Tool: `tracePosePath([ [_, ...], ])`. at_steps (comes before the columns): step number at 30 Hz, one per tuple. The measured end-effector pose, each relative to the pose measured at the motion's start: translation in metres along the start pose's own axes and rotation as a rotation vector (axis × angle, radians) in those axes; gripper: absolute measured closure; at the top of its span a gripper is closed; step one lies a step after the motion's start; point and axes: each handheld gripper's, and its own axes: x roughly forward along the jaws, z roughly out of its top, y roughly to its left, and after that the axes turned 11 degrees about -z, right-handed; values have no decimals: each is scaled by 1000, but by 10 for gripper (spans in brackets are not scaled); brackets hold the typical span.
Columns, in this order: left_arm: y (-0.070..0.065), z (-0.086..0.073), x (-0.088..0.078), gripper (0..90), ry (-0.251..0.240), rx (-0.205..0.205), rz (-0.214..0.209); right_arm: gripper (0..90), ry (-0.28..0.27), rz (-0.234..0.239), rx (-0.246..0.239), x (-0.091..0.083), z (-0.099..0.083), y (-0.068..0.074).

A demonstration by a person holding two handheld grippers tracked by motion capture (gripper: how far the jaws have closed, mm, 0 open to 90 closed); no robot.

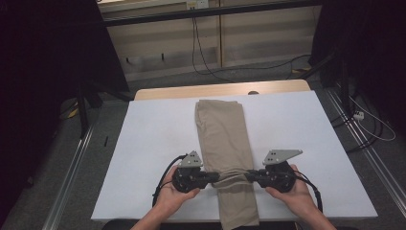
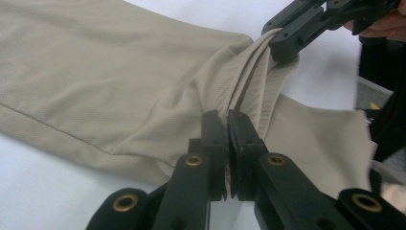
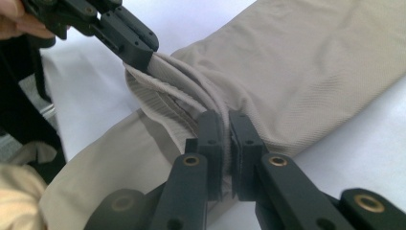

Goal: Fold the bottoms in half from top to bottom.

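Observation:
A long folded beige garment (image 1: 225,134) lies lengthwise down the middle of the white table (image 1: 153,139), its near end hanging over the front edge. My left gripper (image 1: 218,177) is shut on the garment's left edge, and my right gripper (image 1: 249,176) is shut on its right edge, both near the front. The cloth between them is bunched into ridges and lifted a little. In the left gripper view the beige garment (image 2: 119,81) is pinched in my left gripper (image 2: 227,120), with the right gripper (image 2: 282,50) clamped beyond. The right gripper view has my right gripper (image 3: 226,120) clamped on the beige garment (image 3: 311,72) and the left gripper (image 3: 139,60) opposite.
The table's wooden far edge (image 1: 220,89) has a small dark round mark. Black cables (image 1: 201,52) trail on the floor behind, and metal rails (image 1: 72,167) run along both sides. Dark stands flank the table.

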Motion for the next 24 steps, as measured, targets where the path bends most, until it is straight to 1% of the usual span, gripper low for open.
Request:
tracePosePath([
  [2, -6, -1, -2, 866, 0, 4, -13, 853, -6, 8, 3, -5, -2, 4],
  [3, -10, -2, -2, 865, 4, 11, -20, 853, -7, 9, 0, -7, -3, 6],
  [8, -28, -11, -5, 865, 23, 20, -53, 852, -4, 36, -11, -19, -13, 19],
  [10, -36, -14, -5, 865, 35, 32, -65, 852, -5, 41, -17, -24, -16, 25],
  [12, -40, -16, -6, 865, 36, 38, -73, 852, -4, 45, -23, -28, -19, 30],
  [14, -42, -17, -6, 865, 31, 35, -79, 852, -2, 49, -24, -32, -22, 34],
  [15, -43, -18, -6, 865, 40, 34, -82, 852, -2, 46, -28, -33, -23, 36],
  [17, -47, -20, -5, 865, 42, 38, -91, 852, -3, 50, -25, -37, -26, 40],
  [19, -51, -22, -5, 865, 60, 37, -98, 851, -1, 51, -27, -40, -29, 44],
  [24, -62, -31, -8, 864, 75, 39, -108, 850, 12, 79, -26, -45, -39, 57],
])
